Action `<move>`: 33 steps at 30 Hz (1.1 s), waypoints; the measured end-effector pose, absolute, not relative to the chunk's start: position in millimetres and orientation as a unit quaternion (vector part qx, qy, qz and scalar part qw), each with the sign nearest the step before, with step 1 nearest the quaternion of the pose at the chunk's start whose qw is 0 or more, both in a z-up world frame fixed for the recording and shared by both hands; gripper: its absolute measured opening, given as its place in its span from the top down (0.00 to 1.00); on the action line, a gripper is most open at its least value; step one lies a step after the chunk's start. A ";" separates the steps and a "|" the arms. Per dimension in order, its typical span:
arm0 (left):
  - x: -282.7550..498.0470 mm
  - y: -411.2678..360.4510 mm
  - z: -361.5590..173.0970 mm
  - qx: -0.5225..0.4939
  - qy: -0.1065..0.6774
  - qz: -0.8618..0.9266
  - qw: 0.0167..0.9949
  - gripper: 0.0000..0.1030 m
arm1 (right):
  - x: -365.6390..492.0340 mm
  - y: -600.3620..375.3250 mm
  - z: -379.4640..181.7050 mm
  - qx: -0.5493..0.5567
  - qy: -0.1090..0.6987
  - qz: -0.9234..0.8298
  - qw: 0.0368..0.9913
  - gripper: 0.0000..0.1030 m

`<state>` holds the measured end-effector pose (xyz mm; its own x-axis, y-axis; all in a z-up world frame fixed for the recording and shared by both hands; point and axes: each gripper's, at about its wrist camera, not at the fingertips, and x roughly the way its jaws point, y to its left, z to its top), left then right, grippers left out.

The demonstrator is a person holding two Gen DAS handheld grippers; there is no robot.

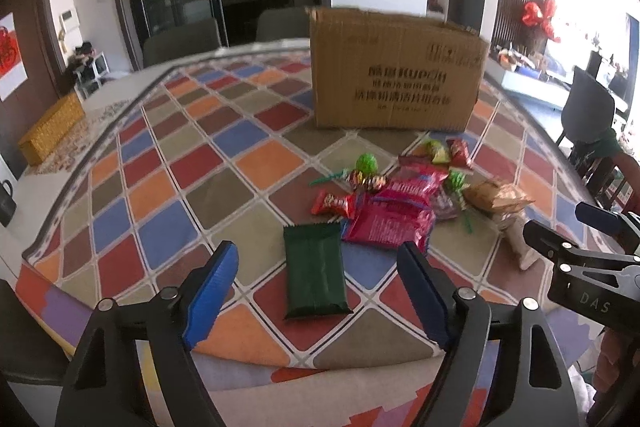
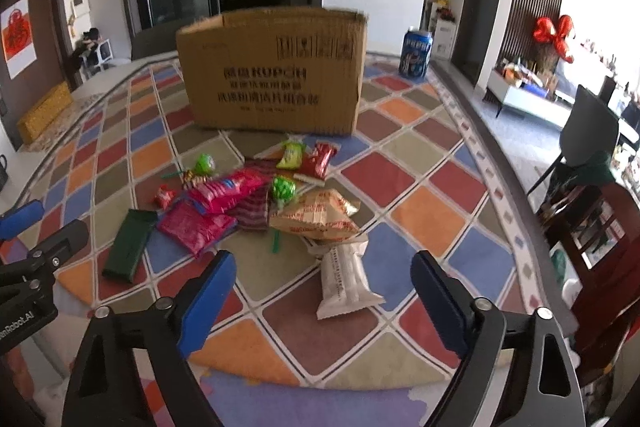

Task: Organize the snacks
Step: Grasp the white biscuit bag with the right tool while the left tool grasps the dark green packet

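A big cardboard box (image 2: 272, 71) stands on the far part of the worktop (image 2: 420, 187), top open, printed side toward us. Right of it, well apart, stands a blue can (image 2: 416, 53). A gold box (image 1: 50, 129) lies off at the left edge.

In front of the cardboard box the snacks lie in a loose heap (image 2: 256, 195): pink packets (image 2: 200, 227) overlapping in the middle, a tan bag (image 2: 320, 215) at the right resting partly on a white packet (image 2: 346, 279), red (image 2: 320, 159) and yellow-green (image 2: 292, 155) packets nearest the box, green lollipops (image 1: 366, 163) among them. A dark green packet (image 1: 314, 271) lies flat just apart from the heap on its left side.

The left tool (image 1: 316, 291) hangs wide open, holding nothing, with the green packet lying between its fingers, below them. The right tool (image 2: 320, 301) is wide open too, empty, with the white packet lying between its fingers. Nothing stands between either tool and its packet.

The worktop wears a cloth of coloured diamonds. Behind are dark glass doors, chairs, a red bow on a slatted wall.
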<state>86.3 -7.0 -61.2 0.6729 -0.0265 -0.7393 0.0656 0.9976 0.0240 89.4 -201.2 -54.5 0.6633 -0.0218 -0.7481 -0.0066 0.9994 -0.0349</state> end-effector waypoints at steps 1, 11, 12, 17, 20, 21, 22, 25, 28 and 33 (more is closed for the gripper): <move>90.2 -6.0 -65.7 0.020 0.412 -0.026 0.910 0.23 | 93.2 -201.3 -58.3 -0.016 0.418 -0.005 0.909 0.16; 117.5 -1.5 -101.2 -0.001 0.481 -0.031 0.876 0.32 | 120.1 -203.4 -90.2 -0.012 0.467 -0.018 0.884 0.27; 119.8 -1.5 -103.0 -0.002 0.485 -0.031 0.874 0.32 | 121.6 -204.1 -92.8 -0.012 0.470 -0.020 0.882 0.28; 130.4 -0.5 -111.8 -0.001 0.495 -0.024 0.868 0.34 | 127.1 -207.5 -100.8 -0.014 0.483 -0.034 0.875 0.32; 135.4 -0.8 -115.2 0.001 0.496 -0.023 0.868 0.38 | 129.9 -209.5 -104.6 -0.015 0.487 -0.043 0.872 0.36; 136.9 -1.1 -116.6 0.003 0.497 -0.024 0.867 0.39 | 130.7 -209.9 -105.8 -0.015 0.489 -0.043 0.871 0.37; 138.1 -1.0 -117.4 0.003 0.498 -0.024 0.867 0.42 | 131.4 -209.7 -107.2 -0.015 0.491 -0.044 0.870 0.38; 140.6 -0.5 -119.4 0.004 0.499 -0.020 0.866 0.45 | 132.9 -208.9 -109.8 -0.016 0.496 -0.043 0.867 0.47; 142.3 -0.9 -123.6 0.003 0.507 -0.022 0.862 0.50 | 132.5 -208.3 -112.1 -0.017 0.503 -0.041 0.863 0.56; 143.9 1.1 -131.3 -0.007 0.517 -0.026 0.855 0.55 | 130.0 -206.5 -112.6 -0.020 0.505 -0.040 0.862 0.64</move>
